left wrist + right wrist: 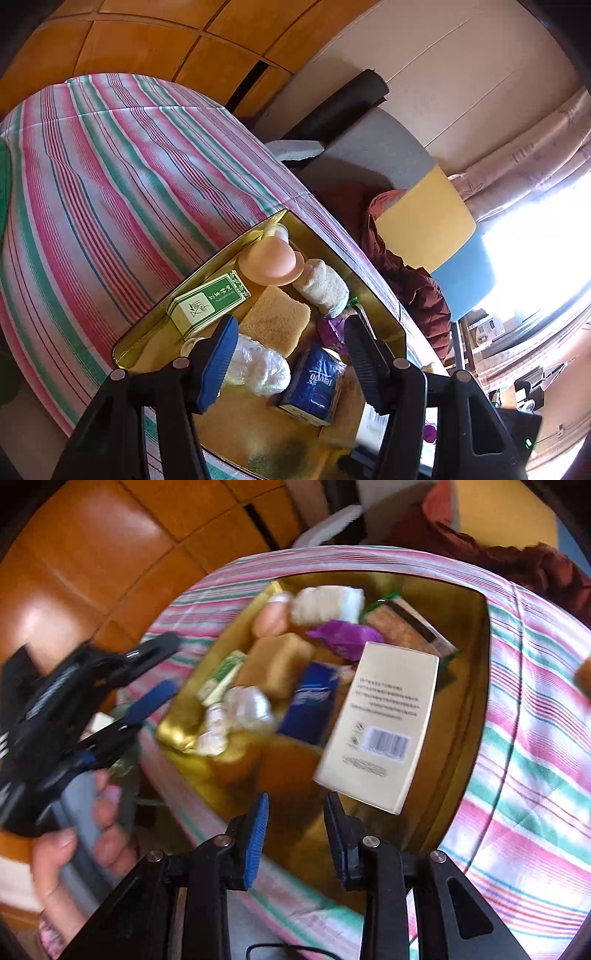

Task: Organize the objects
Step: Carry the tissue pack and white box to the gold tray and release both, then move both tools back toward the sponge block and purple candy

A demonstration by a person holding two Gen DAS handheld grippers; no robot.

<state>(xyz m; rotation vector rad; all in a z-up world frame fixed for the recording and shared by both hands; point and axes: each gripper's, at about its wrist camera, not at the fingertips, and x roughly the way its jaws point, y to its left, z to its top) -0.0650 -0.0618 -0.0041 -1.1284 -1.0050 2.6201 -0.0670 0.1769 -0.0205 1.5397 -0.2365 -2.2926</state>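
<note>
One gold tin (476,672) is sitting mid-frame on the striped bed (535,738), holding one beige box (380,723), one blue tissue pack (310,705), one green box (207,301) and one sponge (275,319). The right hand-held gripper (297,843) is hanging clenched and empty; the left hand-held gripper (288,352) is standing released above the tin.

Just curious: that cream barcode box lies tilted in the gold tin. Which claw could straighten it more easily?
Likely the right claw: the cream box lies just ahead of its tips; the left claw hangs at the tin's far side.
</note>
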